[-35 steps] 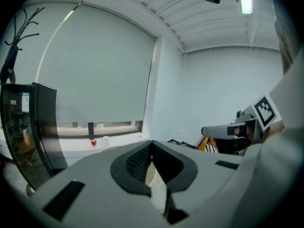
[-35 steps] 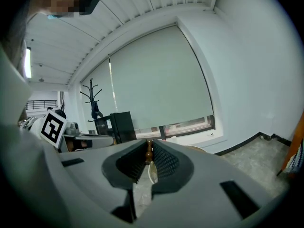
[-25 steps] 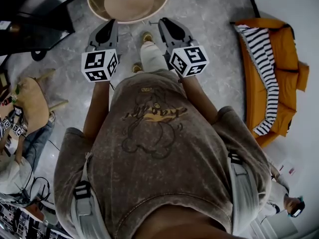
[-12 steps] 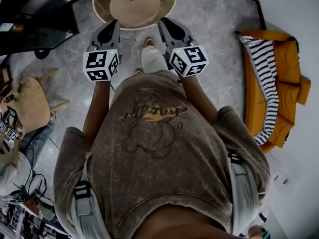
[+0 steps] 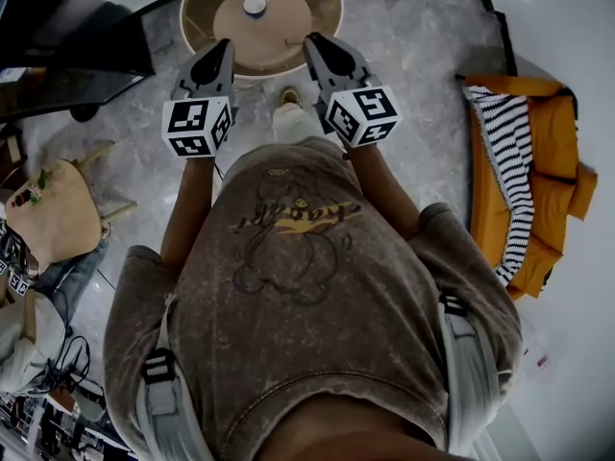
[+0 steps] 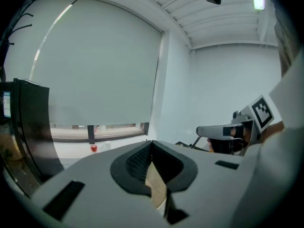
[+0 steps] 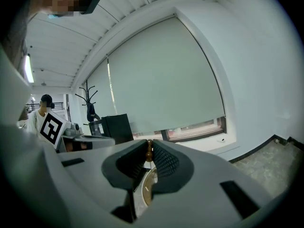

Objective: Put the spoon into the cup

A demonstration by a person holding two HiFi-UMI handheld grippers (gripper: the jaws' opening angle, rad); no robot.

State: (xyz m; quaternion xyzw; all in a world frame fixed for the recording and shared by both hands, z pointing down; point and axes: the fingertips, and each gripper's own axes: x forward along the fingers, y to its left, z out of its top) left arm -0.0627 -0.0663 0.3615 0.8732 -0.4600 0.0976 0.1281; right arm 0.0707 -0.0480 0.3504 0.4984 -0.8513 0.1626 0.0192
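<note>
In the head view the person stood on a grey stone floor [image 5: 413, 56] and held both grippers out toward a round wooden table [image 5: 293, 17] at twelve o'clock. A small white cup [image 5: 255, 6] stood upright on the table, slightly toward eleven o'clock from its middle and apart from both grippers. The left gripper [image 5: 222, 46] pointed over the table's near rim at about seven o'clock from the cup, and the right gripper [image 5: 313, 40] at about four o'clock from it. In the right gripper view the jaws were drawn close and clamped on the spoon [image 7: 149, 151]; only a small brown wooden knob of it showed, upright between the jaw tips. In the left gripper view the jaws met at their tips with nothing between them, and a strip of the tan tabletop showed through the slit lower down. An orange sofa [image 5: 555, 152] stood at three o'clock in the head view, well apart from the table, with a black-and-white striped cloth [image 5: 502, 152] draped along it. A wooden stool [image 5: 58, 214] stood at nine o'clock. Both gripper views faced a large pale window blind [image 6: 95, 65]
</note>
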